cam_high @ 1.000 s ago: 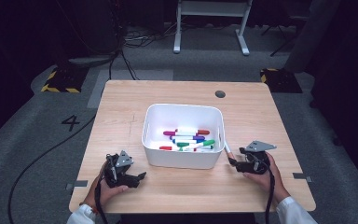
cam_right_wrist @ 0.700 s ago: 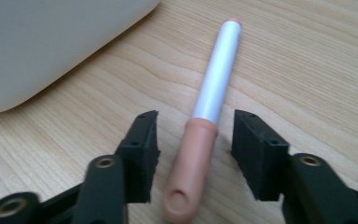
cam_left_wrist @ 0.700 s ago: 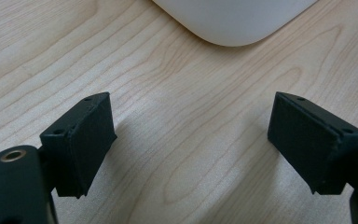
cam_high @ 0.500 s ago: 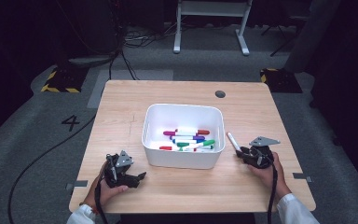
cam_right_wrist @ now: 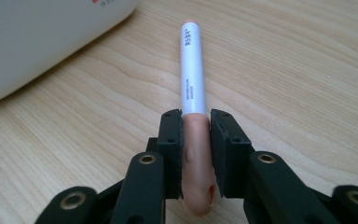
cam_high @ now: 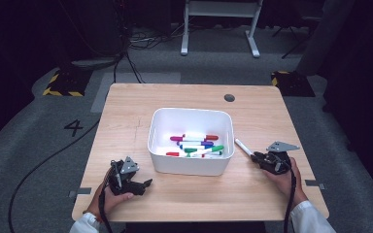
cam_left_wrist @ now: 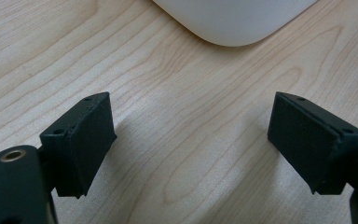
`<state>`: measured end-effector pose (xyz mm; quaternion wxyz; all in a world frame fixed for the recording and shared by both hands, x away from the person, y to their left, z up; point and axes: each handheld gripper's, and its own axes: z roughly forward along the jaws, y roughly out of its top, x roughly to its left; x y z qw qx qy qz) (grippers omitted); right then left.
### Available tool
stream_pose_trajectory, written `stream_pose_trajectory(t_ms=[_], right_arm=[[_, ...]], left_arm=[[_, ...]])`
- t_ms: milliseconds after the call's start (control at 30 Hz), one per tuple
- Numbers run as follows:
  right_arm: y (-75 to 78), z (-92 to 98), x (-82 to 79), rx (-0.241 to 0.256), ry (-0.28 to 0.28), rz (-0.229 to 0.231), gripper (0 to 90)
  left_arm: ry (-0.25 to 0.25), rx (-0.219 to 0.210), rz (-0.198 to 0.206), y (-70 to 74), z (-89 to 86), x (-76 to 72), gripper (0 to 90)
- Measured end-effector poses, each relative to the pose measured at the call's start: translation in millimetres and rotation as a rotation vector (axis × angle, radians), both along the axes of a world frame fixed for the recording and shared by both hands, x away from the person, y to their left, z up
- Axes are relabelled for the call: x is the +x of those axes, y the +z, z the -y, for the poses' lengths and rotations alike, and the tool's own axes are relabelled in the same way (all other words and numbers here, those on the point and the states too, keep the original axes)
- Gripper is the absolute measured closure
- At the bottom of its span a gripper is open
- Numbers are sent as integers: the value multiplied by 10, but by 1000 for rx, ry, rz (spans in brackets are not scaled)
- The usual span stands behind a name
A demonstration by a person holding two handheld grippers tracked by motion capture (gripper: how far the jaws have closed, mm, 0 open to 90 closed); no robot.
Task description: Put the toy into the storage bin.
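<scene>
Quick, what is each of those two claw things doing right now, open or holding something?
Left gripper: open, jaws wide apart, nothing between them.
Right gripper: closed on a white marker, held by its peach-coloured cap.

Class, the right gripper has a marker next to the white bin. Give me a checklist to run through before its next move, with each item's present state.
1. Right gripper shut on the marker: ok, jaws clamp its peach cap.
2. Marker clear of the bin: ok, it lies just right of the wall.
3. Room in the bin: ok, the other markers lie flat on its floor.
4. Left gripper out of the way: ok, open over bare table.
5. Grip firm enough to lift: cannot tell.
</scene>
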<state>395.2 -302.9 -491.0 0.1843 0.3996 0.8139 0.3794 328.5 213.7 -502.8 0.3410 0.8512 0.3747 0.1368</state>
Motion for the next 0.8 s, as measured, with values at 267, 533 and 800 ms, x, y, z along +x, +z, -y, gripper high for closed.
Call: stream_pose_trajectory(t_ms=[267, 533, 800], right_arm=[[50, 36, -14, -2, 13, 10, 753], [281, 80, -67, 55, 30, 64, 753], [855, 21, -122, 81, 98, 177, 753]], left_arm=[[1, 0, -1, 0, 0, 0, 147], [1, 1, 0, 1, 1, -3, 147], [1, 0, 1, 0, 1, -1, 147]])
